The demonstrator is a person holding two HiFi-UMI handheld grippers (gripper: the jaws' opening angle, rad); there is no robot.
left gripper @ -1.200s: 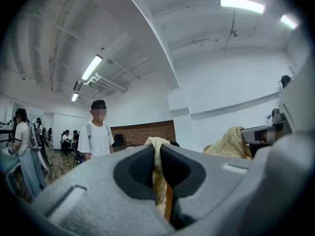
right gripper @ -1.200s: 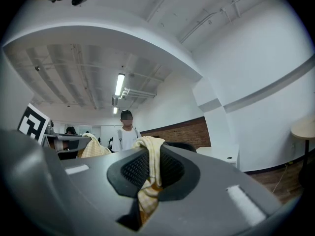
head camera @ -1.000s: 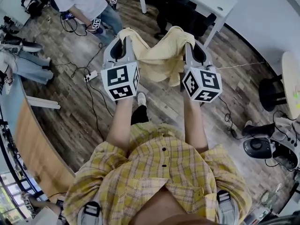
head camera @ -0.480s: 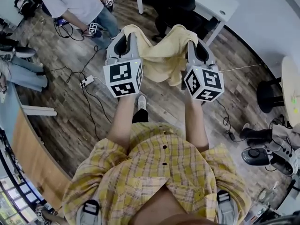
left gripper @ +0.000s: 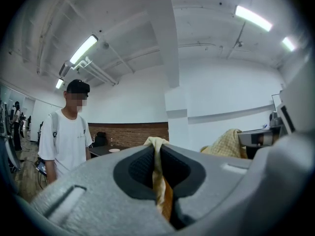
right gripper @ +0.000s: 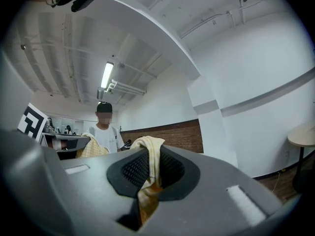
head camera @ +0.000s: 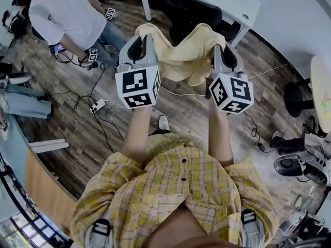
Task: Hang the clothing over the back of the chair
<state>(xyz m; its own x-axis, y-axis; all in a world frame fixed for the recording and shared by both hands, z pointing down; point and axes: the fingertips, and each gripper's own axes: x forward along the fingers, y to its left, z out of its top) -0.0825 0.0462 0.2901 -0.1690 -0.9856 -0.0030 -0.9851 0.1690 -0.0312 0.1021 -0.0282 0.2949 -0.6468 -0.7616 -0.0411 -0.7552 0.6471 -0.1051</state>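
A pale yellow piece of clothing (head camera: 182, 56) hangs stretched between my two grippers, sagging in the middle. My left gripper (head camera: 143, 36) is shut on one upper corner; the fabric (left gripper: 159, 173) shows pinched between its dark pads. My right gripper (head camera: 220, 48) is shut on the other corner, where a fold of cloth (right gripper: 147, 168) bulges out above its pads. Both grippers point level. A black office chair (head camera: 192, 12) stands just beyond the clothing, partly hidden by it.
A white table (head camera: 232, 4) stands behind the chair. A person in a white T-shirt (head camera: 62, 19) stands at the left, holding marker-cube grippers. Cables and a power strip (head camera: 97, 106) lie on the wooden floor. A black stool (head camera: 300, 94) stands at the right.
Both grippers have carried the clothing forward, so the black chair and white table are now closer. The person in white is nearer at the left. The grips are unchanged.
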